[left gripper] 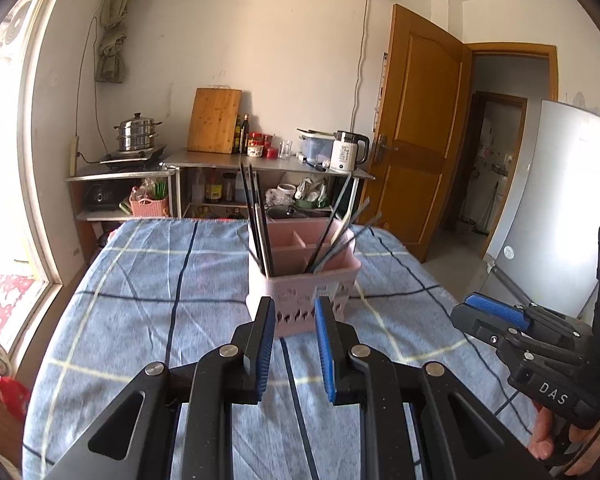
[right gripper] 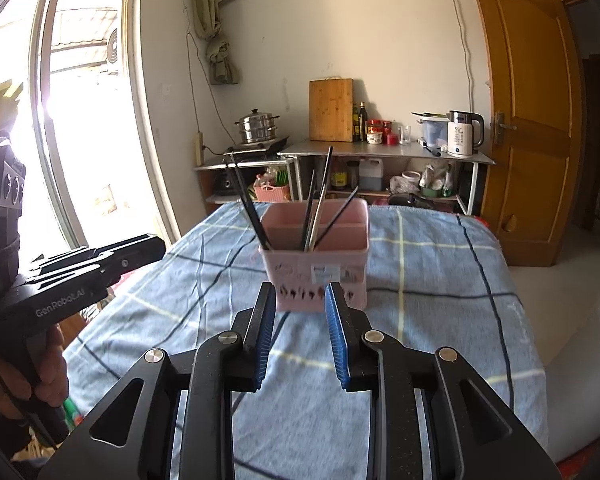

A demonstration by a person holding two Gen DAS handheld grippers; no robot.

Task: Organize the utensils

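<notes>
A pink plastic utensil holder [left gripper: 300,296] [right gripper: 320,264] with inner compartments stands upright on the blue plaid cloth [left gripper: 160,320] [right gripper: 440,280]. Several dark chopsticks [left gripper: 256,216] [right gripper: 248,204] lean in it, some at its left corner and some toward the right. My left gripper [left gripper: 294,312] is open and empty, just short of the holder's near wall. My right gripper [right gripper: 300,296] is open and empty, also just in front of the holder. Each gripper shows from the side in the other's view, the right one [left gripper: 496,316] and the left one [right gripper: 140,248].
The clothed table's far edge [left gripper: 220,221] faces metal shelves [left gripper: 268,164] with a steamer pot [left gripper: 136,132], cutting board [left gripper: 214,120], bottles and kettle [left gripper: 348,152]. A window [right gripper: 80,120] is at the left, a wooden door [right gripper: 532,120] and a fridge [left gripper: 560,200] at the right.
</notes>
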